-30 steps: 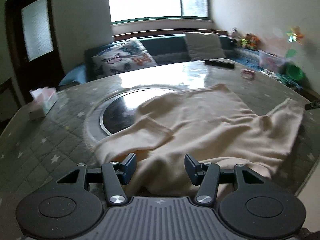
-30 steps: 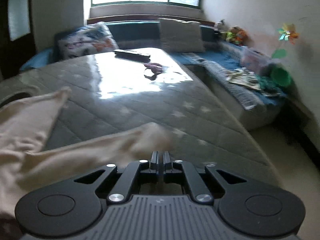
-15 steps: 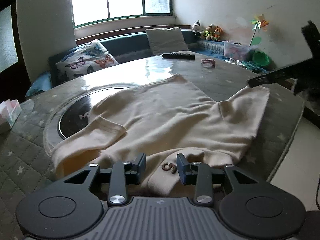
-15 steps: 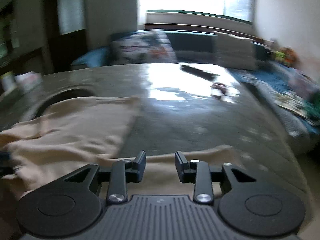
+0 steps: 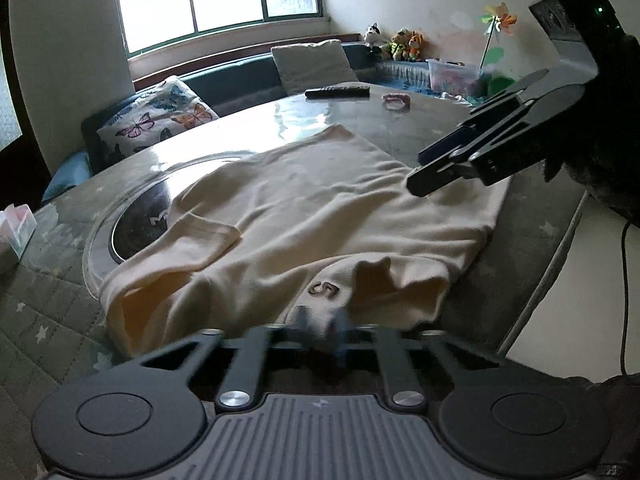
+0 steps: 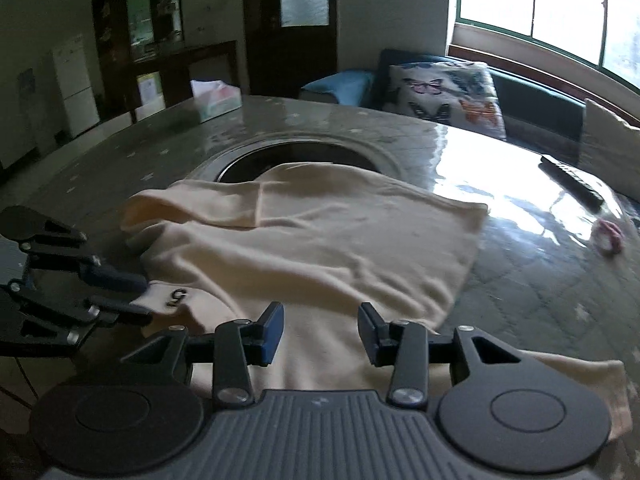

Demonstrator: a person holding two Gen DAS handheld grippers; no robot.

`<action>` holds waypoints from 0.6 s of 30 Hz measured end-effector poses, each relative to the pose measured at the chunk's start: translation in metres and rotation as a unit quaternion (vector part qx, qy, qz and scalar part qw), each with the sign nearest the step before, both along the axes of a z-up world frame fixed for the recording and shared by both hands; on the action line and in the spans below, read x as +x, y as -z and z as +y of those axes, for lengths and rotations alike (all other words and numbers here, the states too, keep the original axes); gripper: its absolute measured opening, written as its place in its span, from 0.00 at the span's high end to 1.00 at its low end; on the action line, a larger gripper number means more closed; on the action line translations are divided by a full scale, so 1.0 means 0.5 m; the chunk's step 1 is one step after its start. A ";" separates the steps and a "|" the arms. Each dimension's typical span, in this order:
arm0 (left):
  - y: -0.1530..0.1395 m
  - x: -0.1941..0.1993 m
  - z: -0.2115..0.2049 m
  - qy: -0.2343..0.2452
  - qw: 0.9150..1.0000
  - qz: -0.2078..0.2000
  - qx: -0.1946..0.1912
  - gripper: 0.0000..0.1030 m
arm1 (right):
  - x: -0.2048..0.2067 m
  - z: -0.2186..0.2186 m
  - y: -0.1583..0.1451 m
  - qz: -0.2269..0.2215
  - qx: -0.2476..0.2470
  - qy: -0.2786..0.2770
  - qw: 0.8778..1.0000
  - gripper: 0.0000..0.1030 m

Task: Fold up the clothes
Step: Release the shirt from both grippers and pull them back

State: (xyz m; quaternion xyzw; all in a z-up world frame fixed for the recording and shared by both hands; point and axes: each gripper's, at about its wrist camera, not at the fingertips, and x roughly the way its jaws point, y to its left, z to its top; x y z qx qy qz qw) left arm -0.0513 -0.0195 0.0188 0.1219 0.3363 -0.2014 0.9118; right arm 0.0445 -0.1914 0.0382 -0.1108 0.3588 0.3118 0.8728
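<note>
A cream sweater lies spread on the round quilted table, partly over the dark centre disc. My left gripper is shut on the sweater's near edge, by the brown "G" mark; it also shows in the right wrist view pinching that edge. My right gripper is open just above the sweater near its right sleeve; in the left wrist view it hovers over the sweater's right side.
A remote and a pink hair tie lie at the table's far side. A tissue box stands at the far left edge. A bench with cushions runs under the window. The table's edge drops to the floor at the right.
My left gripper has closed onto the sweater's near edge. My right gripper has opened, let go of the sleeve and swung left over the sweater.
</note>
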 end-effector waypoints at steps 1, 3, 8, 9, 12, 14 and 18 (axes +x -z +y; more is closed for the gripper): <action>-0.004 -0.005 0.001 0.006 1.000 0.001 -0.002 0.96 | 0.000 0.004 0.001 0.001 -0.001 -0.004 1.000 0.60; -0.014 -0.017 0.004 0.020 1.000 0.004 -0.006 0.96 | 0.000 0.012 0.003 0.001 -0.003 -0.012 1.000 0.60; -0.019 -0.033 0.005 0.043 0.999 0.013 0.003 0.96 | 0.003 0.038 0.010 0.004 -0.004 -0.038 0.999 0.60; -0.016 -0.032 0.005 0.043 0.999 0.016 0.003 0.96 | 0.004 0.046 0.017 0.009 -0.004 -0.044 0.999 0.60; -0.018 -0.024 0.007 0.045 0.999 0.023 0.001 0.92 | 0.007 0.068 0.044 0.026 -0.007 -0.065 0.998 0.60; -0.029 -0.020 0.011 0.045 0.999 0.017 -0.003 0.92 | 0.007 0.079 0.063 0.043 -0.014 -0.077 0.996 0.60; -0.060 0.001 0.027 0.030 1.000 -0.003 -0.006 0.69 | -0.005 0.082 0.074 0.049 -0.028 -0.103 0.993 0.60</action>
